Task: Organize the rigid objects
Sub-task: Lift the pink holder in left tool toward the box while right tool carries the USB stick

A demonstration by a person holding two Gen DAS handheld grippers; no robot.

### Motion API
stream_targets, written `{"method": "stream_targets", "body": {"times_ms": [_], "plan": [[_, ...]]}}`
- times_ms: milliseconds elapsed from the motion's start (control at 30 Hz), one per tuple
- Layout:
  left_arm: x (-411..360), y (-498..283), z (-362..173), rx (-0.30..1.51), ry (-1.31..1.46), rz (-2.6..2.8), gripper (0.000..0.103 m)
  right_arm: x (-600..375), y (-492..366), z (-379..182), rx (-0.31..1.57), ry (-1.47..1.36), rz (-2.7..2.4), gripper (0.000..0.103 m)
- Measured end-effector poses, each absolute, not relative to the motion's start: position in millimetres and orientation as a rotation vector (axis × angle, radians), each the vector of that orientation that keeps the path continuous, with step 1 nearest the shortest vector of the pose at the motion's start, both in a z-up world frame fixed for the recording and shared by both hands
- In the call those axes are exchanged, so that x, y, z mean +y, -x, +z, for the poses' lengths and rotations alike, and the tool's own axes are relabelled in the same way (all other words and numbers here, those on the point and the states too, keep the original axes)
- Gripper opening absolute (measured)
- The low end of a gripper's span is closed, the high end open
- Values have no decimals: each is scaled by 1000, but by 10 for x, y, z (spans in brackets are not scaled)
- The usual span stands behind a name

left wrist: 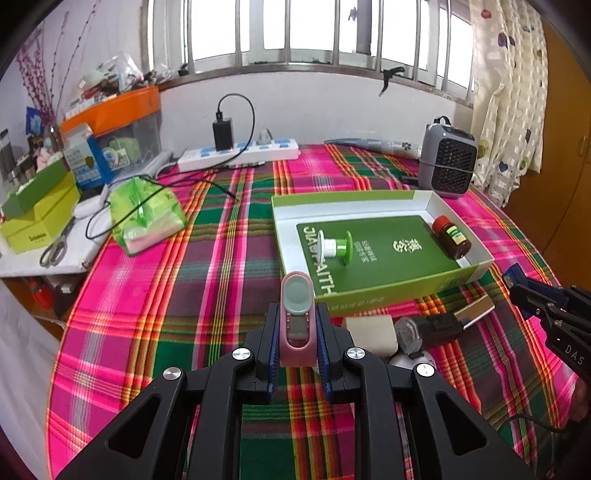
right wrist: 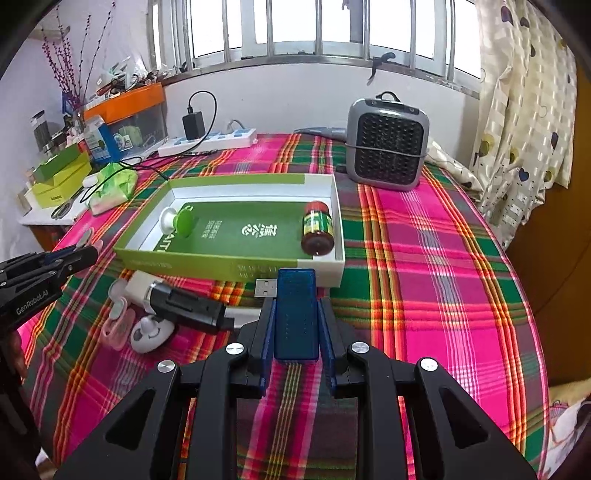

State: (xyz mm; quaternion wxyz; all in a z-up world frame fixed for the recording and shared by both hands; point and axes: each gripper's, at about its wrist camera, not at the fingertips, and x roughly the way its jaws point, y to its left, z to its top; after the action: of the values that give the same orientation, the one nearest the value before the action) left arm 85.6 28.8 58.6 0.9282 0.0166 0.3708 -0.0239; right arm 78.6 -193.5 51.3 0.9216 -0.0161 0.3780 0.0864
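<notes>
Two small things are held above the plaid cloth (right wrist: 424, 258): the left gripper (left wrist: 297, 332) is clamped on a pink gadget (left wrist: 297, 325) with a grey-green round cap at its far end, and the right gripper (right wrist: 295, 325) is clamped on a blue stick (right wrist: 296, 314) whose metal plug pokes out to the left of its far end; each is pinched between blue pads (left wrist: 320, 343) and points toward the box (left wrist: 458, 273). That box, a shallow green-and-white one, lies open on the cloth just beyond both grippers; inside it a green-and-white spool (left wrist: 338, 246) lies on its side toward the left end, and a brown jar (right wrist: 317, 227) with a red lid lies on its side at the right end, close to the wall. Just in front of the box's near wall, between the two grippers, lie a black gadget (right wrist: 188, 302), a cream block (left wrist: 371, 330) touching it, a white round case (right wrist: 149, 334) and a pink clip-like piece (right wrist: 116, 325); the exact kind of each is hard to tell. Farther back on the cloth stand a grey heater (right wrist: 388, 147) at the right and a white power strip (left wrist: 240, 151) with a black charger (left wrist: 223, 133) plugged in, near the wall; a green plastic bag (left wrist: 147, 218) lies at the cloth's left edge; a barred window (left wrist: 314, 33) and a spotted curtain (right wrist: 524, 92) close the scene.
</notes>
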Motion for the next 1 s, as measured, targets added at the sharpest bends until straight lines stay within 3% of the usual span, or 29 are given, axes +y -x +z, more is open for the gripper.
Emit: {"method": "stream_targets", "body": {"times_ms": [1000], "plan": [[37,-1260,761,711,-69,-85,17,-1764,-1256,686,742,59,218,23]]}}
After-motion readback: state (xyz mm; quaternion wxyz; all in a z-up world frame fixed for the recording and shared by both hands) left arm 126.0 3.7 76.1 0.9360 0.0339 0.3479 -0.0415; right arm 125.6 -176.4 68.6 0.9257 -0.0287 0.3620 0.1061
